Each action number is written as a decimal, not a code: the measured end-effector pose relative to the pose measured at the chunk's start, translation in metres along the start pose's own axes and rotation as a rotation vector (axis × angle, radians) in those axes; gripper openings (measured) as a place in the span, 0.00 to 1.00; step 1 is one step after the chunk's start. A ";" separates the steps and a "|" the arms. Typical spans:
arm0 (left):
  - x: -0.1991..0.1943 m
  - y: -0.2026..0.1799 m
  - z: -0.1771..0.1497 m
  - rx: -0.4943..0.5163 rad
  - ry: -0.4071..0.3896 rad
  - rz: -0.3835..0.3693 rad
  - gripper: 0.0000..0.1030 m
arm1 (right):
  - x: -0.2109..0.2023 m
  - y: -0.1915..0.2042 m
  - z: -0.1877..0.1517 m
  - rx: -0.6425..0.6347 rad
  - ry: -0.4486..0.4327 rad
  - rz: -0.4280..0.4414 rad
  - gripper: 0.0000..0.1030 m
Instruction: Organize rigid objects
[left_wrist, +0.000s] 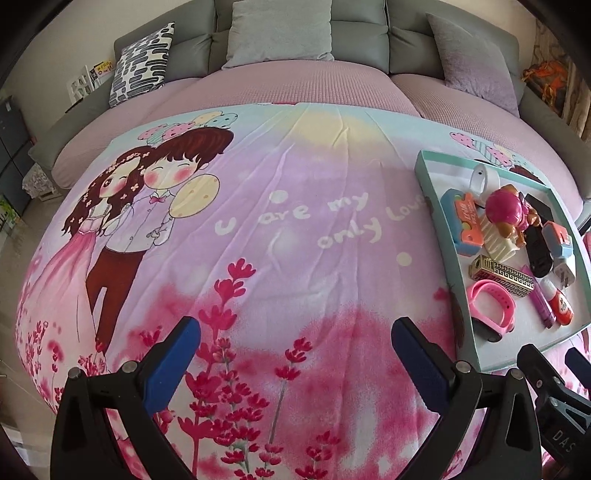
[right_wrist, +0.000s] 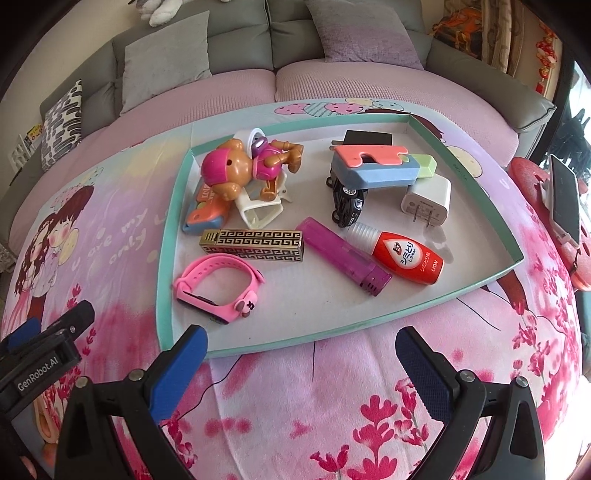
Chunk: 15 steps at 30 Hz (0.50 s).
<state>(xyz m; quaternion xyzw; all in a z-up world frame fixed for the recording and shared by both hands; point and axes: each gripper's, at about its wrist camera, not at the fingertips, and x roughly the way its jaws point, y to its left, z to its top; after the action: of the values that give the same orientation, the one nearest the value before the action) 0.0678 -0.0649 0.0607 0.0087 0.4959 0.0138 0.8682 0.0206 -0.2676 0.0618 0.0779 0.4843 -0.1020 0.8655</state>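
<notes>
Small objects lay jumbled in the tray (right_wrist: 509, 254), centre frame, likely gathered for sorting. Right gripper (right_wrist: 301, 365) and left gripper (left_wrist: 295, 347) hovered below, jaws spread, empty.

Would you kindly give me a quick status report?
Left gripper and right gripper open, empty. Toys, lighter, watch all inside tray. Nothing in the way.

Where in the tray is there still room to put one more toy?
The near part of the tray is bare, between the pink watch, the purple lighter and the front rim. The far half is crowded: the toy bear, black car, white plug and red bottle sit close together.
</notes>
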 end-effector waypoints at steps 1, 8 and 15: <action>0.000 0.000 -0.002 0.002 0.005 -0.001 1.00 | 0.000 0.001 -0.001 -0.005 0.000 0.001 1.00; -0.001 -0.003 -0.011 0.052 0.001 0.076 1.00 | -0.002 0.006 -0.009 -0.021 -0.004 -0.009 1.00; 0.001 0.003 -0.014 0.027 0.033 0.066 1.00 | -0.002 0.008 -0.013 -0.028 -0.011 -0.012 1.00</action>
<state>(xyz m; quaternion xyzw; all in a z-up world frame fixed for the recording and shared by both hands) 0.0561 -0.0621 0.0524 0.0366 0.5098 0.0357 0.8588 0.0105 -0.2568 0.0569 0.0625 0.4814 -0.1006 0.8685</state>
